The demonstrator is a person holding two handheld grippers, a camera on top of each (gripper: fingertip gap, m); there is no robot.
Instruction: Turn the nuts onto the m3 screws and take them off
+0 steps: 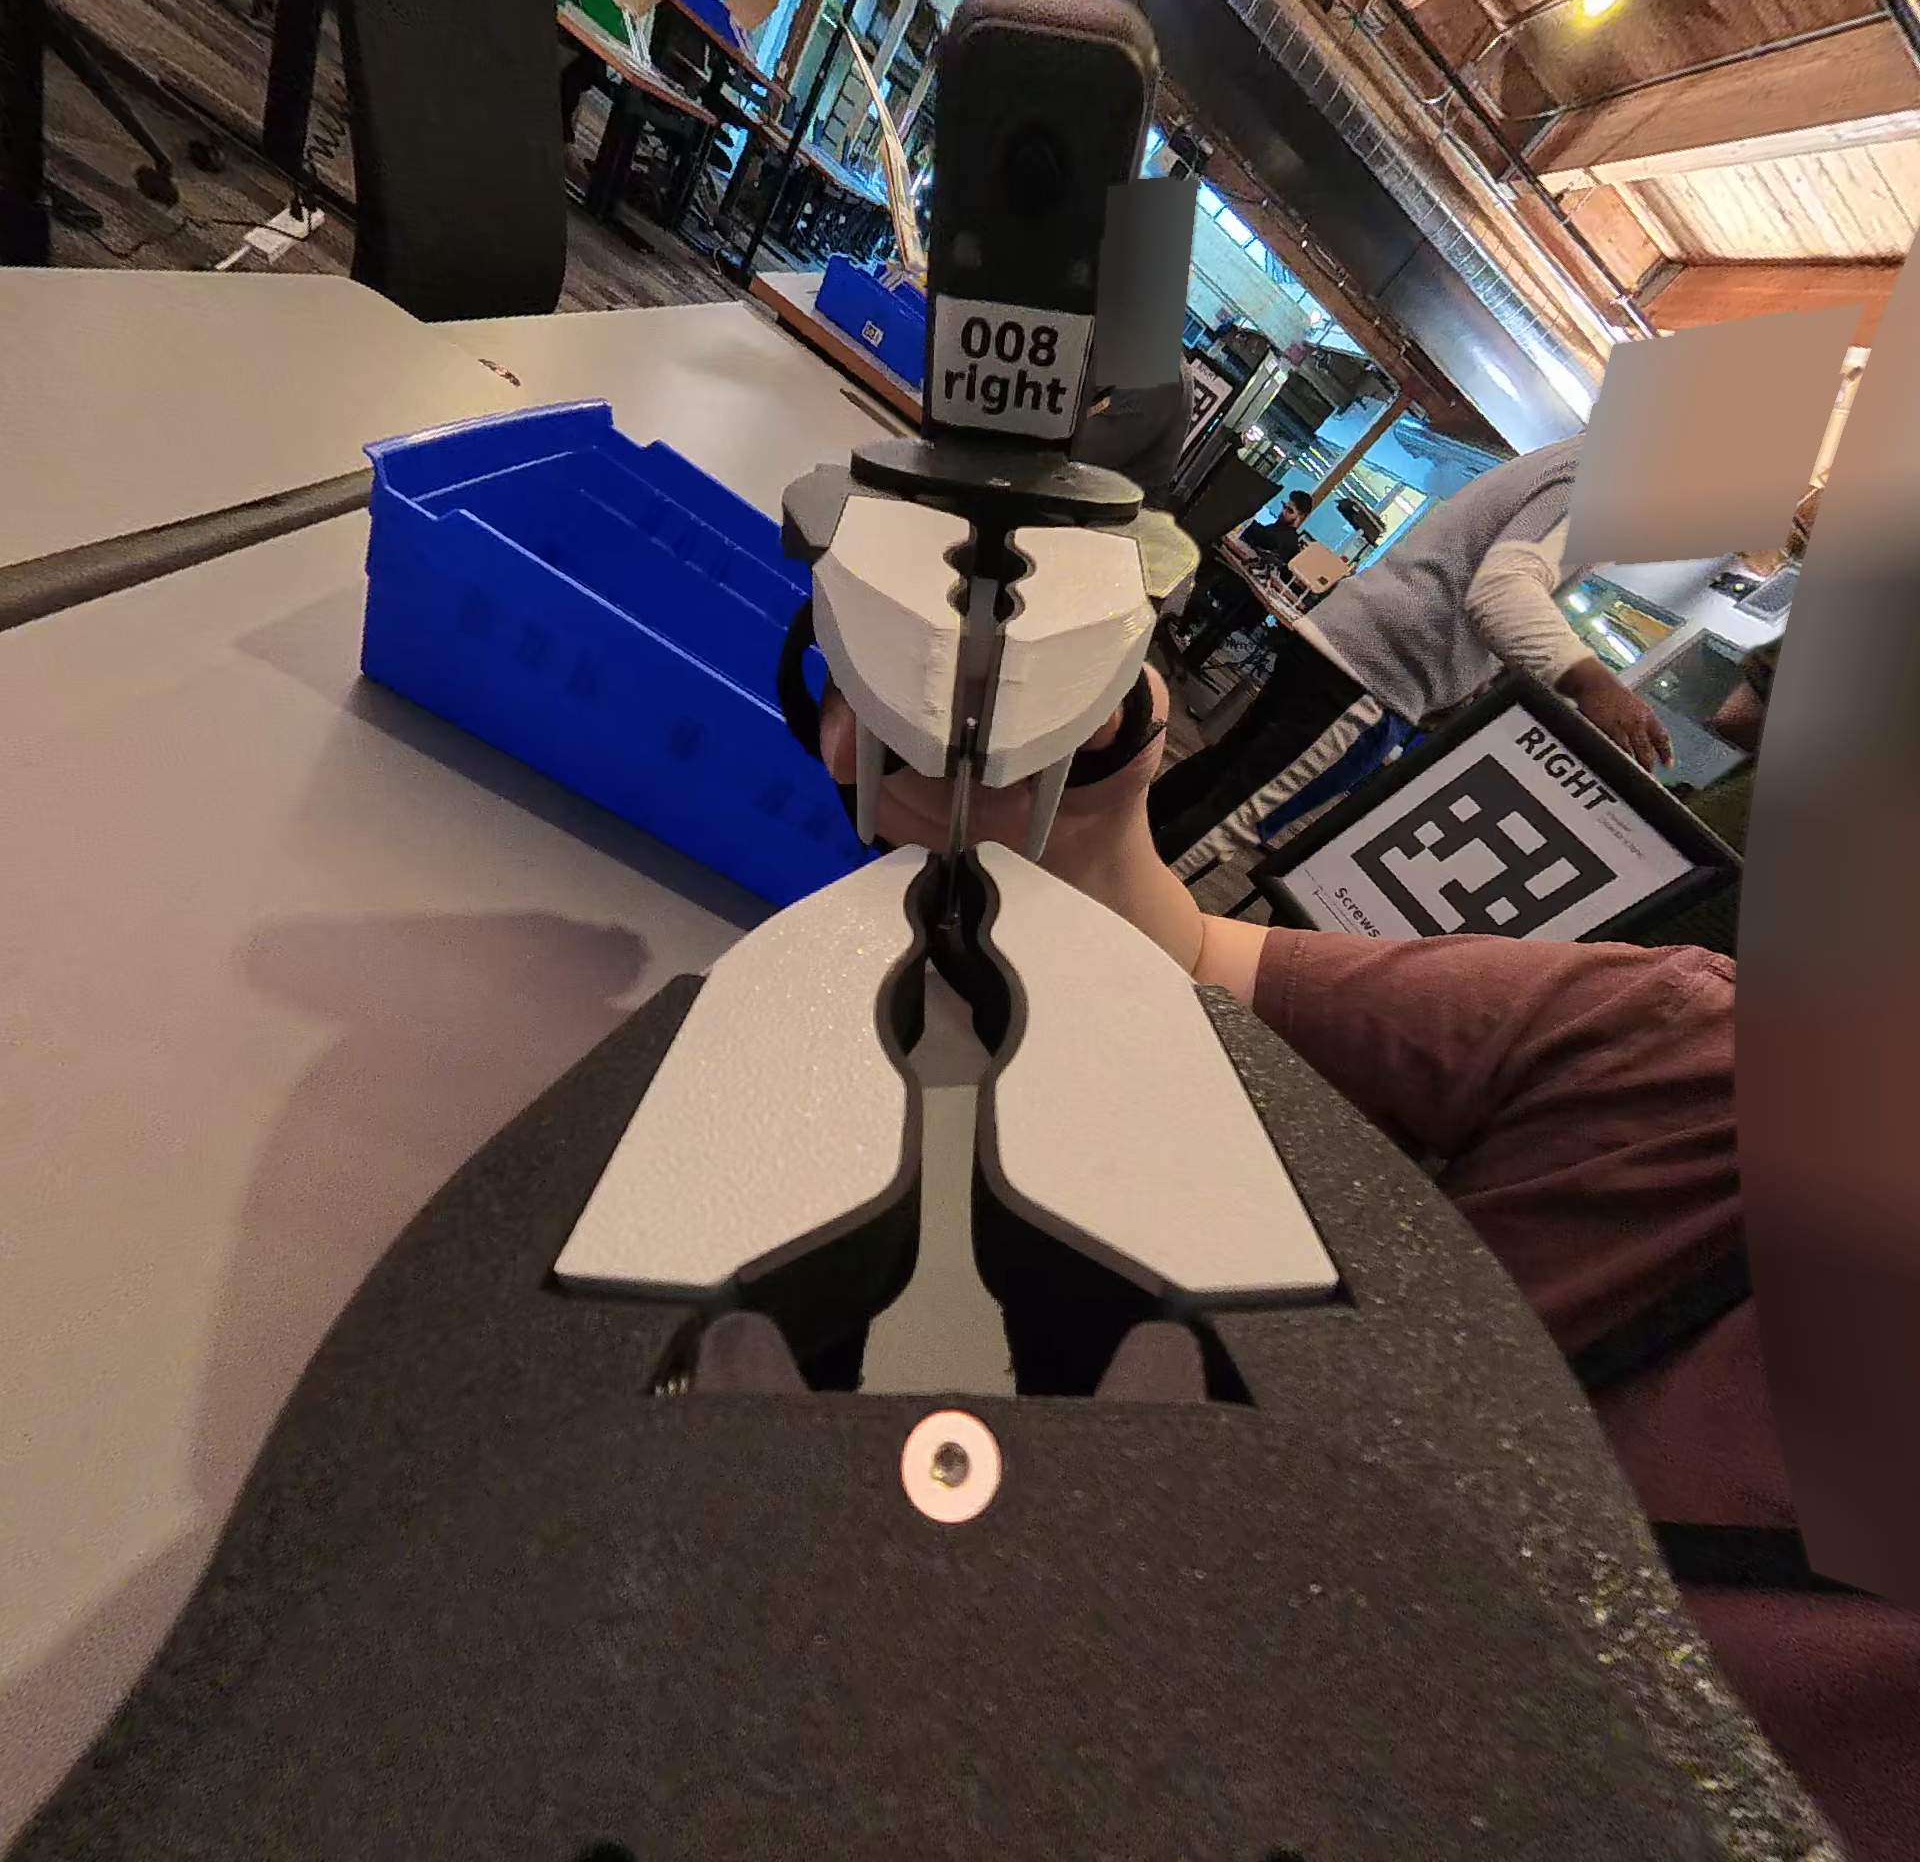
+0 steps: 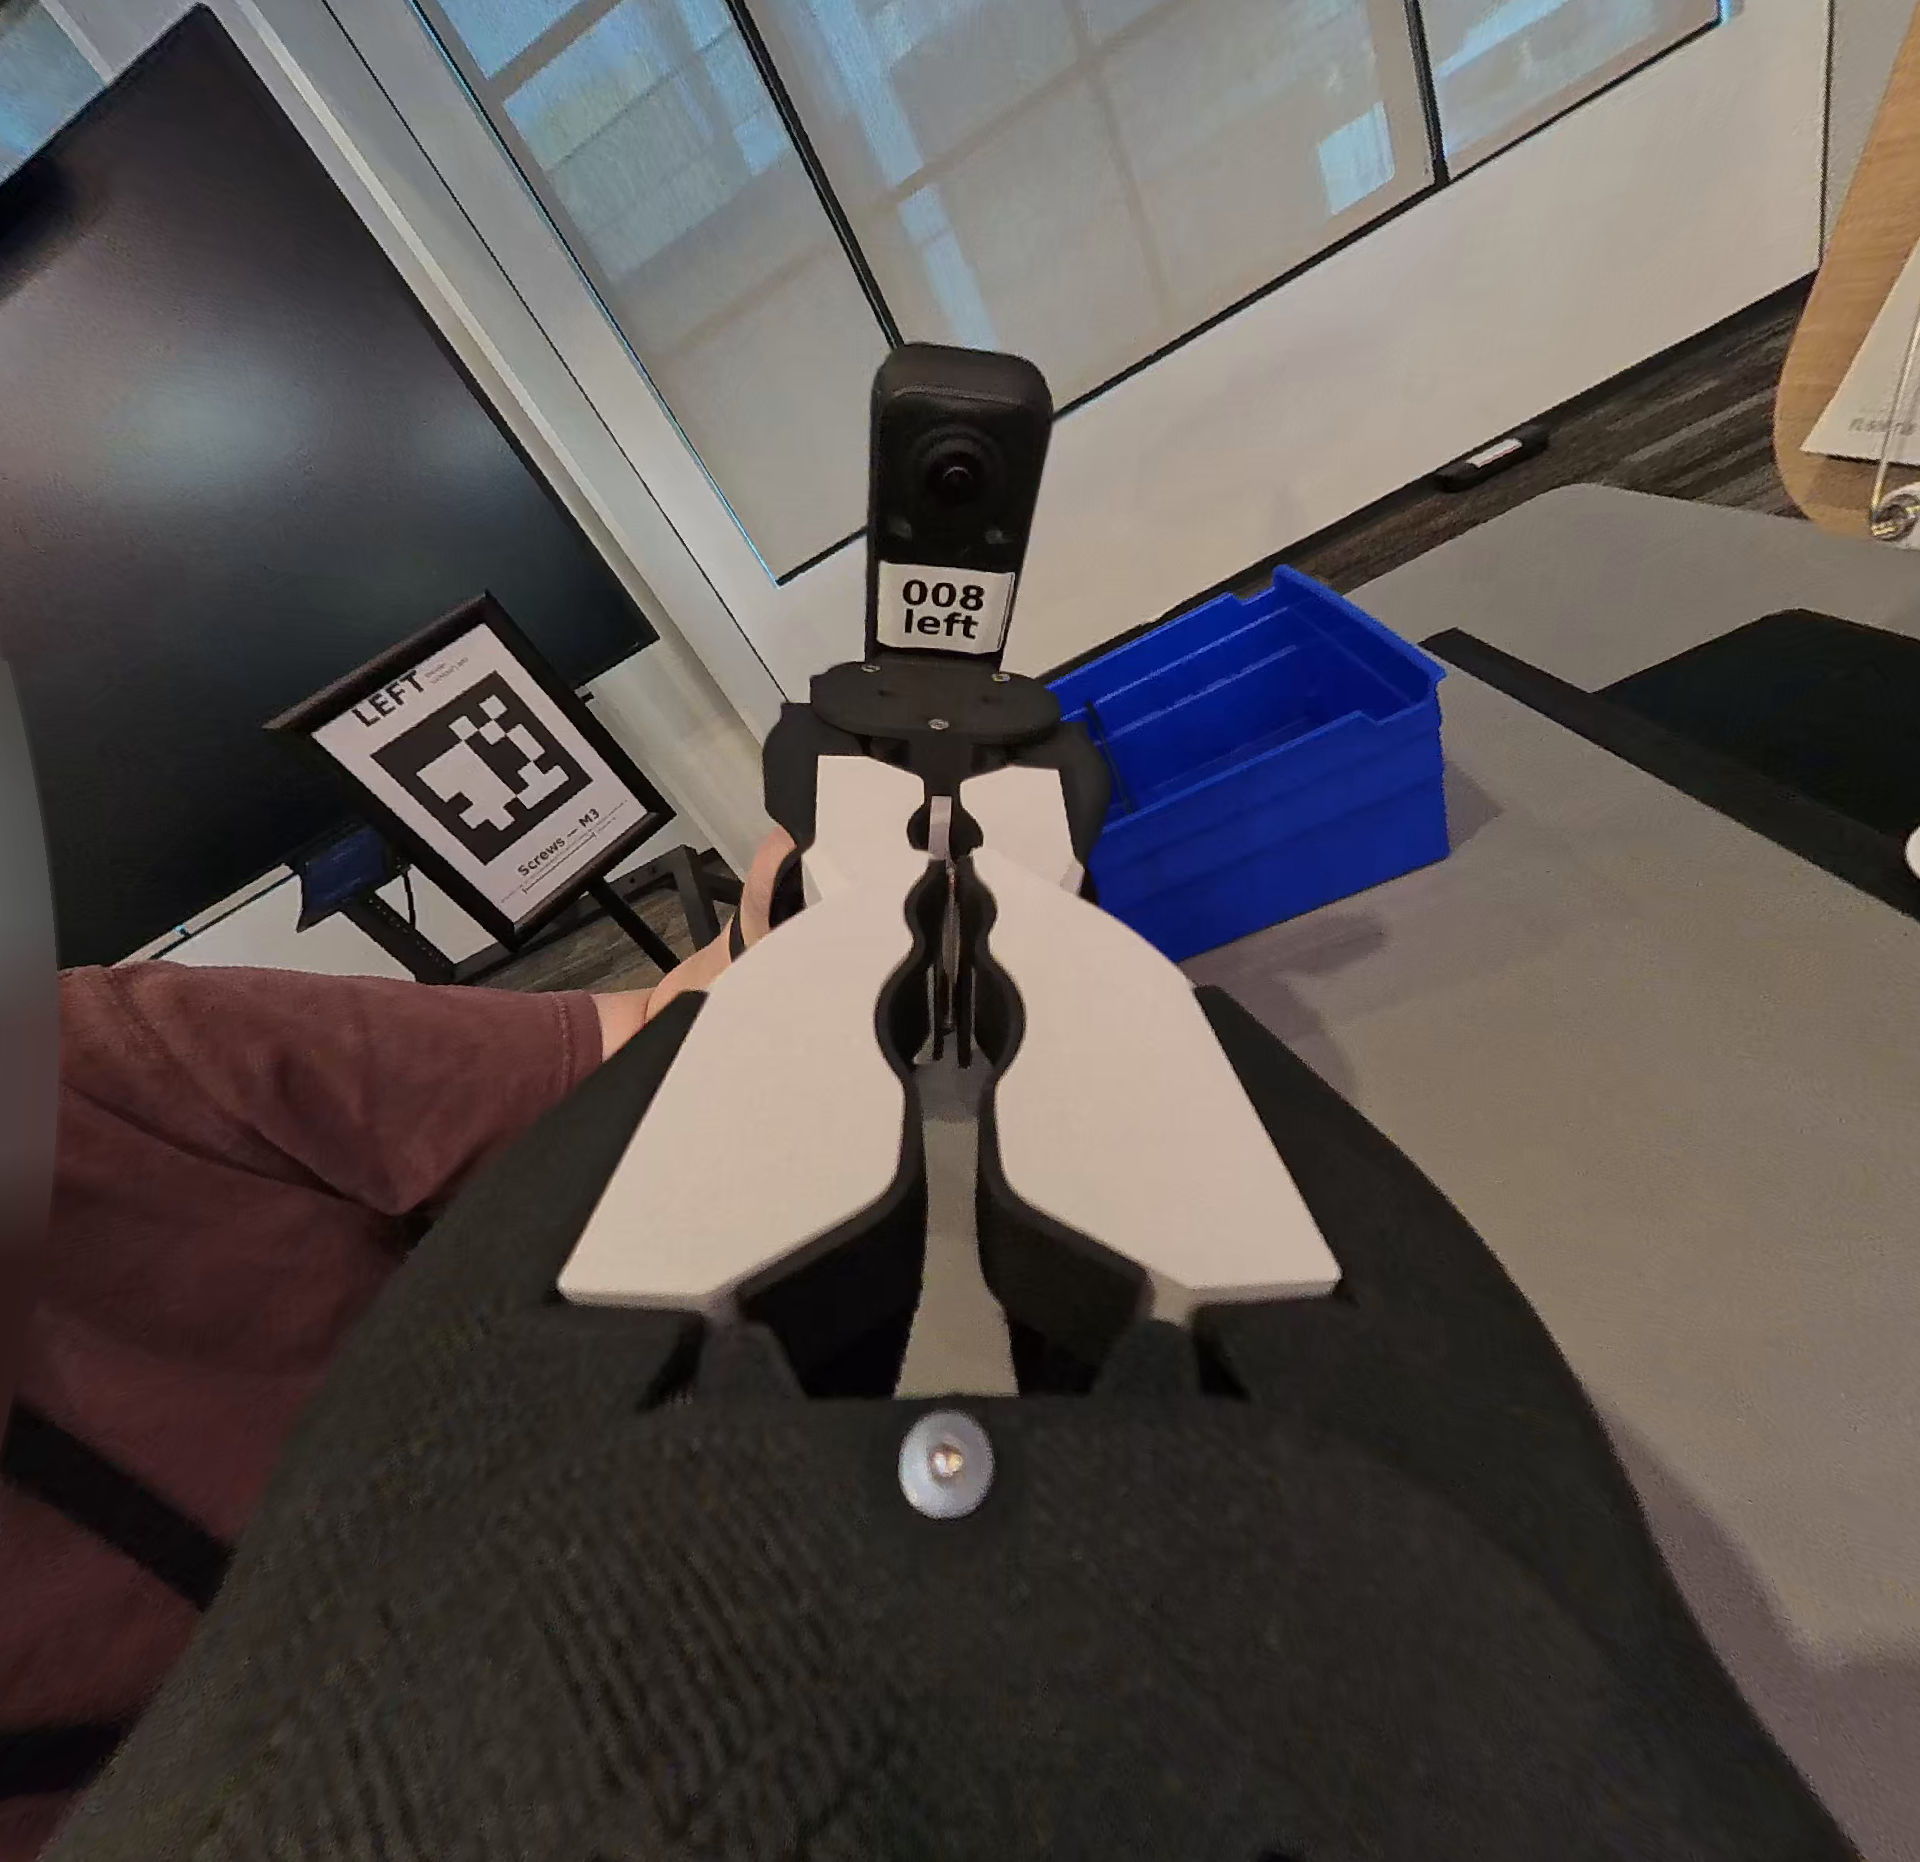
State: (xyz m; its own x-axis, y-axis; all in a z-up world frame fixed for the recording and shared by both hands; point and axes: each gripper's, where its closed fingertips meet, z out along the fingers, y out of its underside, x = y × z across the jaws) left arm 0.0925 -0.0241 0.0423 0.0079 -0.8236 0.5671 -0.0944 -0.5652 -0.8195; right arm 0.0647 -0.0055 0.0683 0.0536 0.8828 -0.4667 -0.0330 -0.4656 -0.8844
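My two grippers face each other, tip to tip, above the grey table (image 1: 208, 773). My left gripper (image 1: 951, 862) is shut on one end of a thin dark screw (image 1: 962, 773). The screw runs straight across into the tips of my right gripper (image 1: 975, 747), which is also shut. In the right wrist view my right gripper (image 2: 951, 867) is shut with the screw (image 2: 951, 913) showing as a thin line between its fingers, and the left gripper (image 2: 943, 825) is just beyond. The nut is too small to make out.
A blue plastic bin (image 1: 582, 586) stands on the table beside the grippers; it also shows in the right wrist view (image 2: 1278, 752). Framed marker signs stand off the table on either side (image 1: 1496, 846) (image 2: 478, 773). A person's sleeve in dark red (image 1: 1507, 1106) is close. Both grippers' tips are close together, under 4 cm apart.
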